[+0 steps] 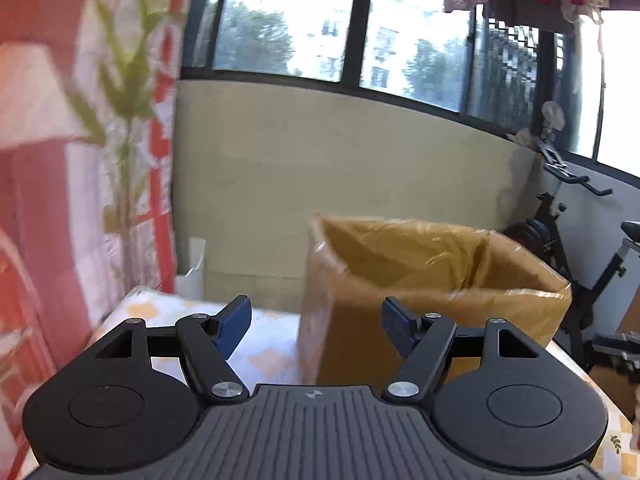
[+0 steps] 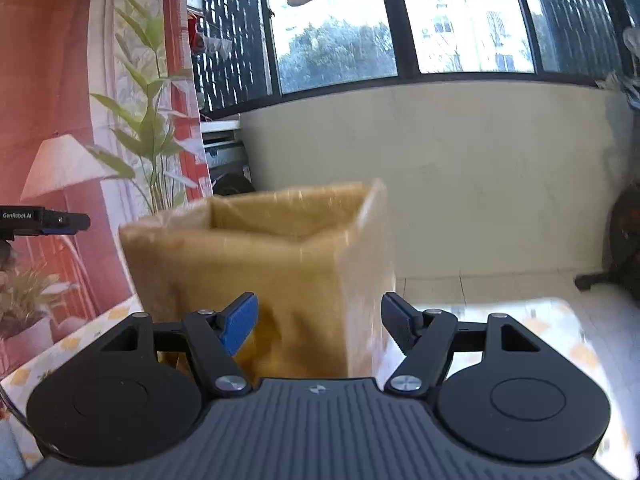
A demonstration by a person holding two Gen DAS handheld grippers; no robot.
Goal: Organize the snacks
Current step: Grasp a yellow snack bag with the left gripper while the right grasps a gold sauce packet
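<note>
Nearest the lens, the right gripper point(image 2: 318, 326) has its jaws wide and empty, and straight ahead of them stands the tall open cardboard box point(image 2: 256, 276), lined with clear film, on the patterned worktop point(image 2: 532, 320) toward its left edge. The left gripper point(image 1: 316, 326), jaws equally wide and empty, sees the same box point(image 1: 432, 280) ahead and to its right. No snacks are visible. I judge the right gripper squarer to the box.
</note>
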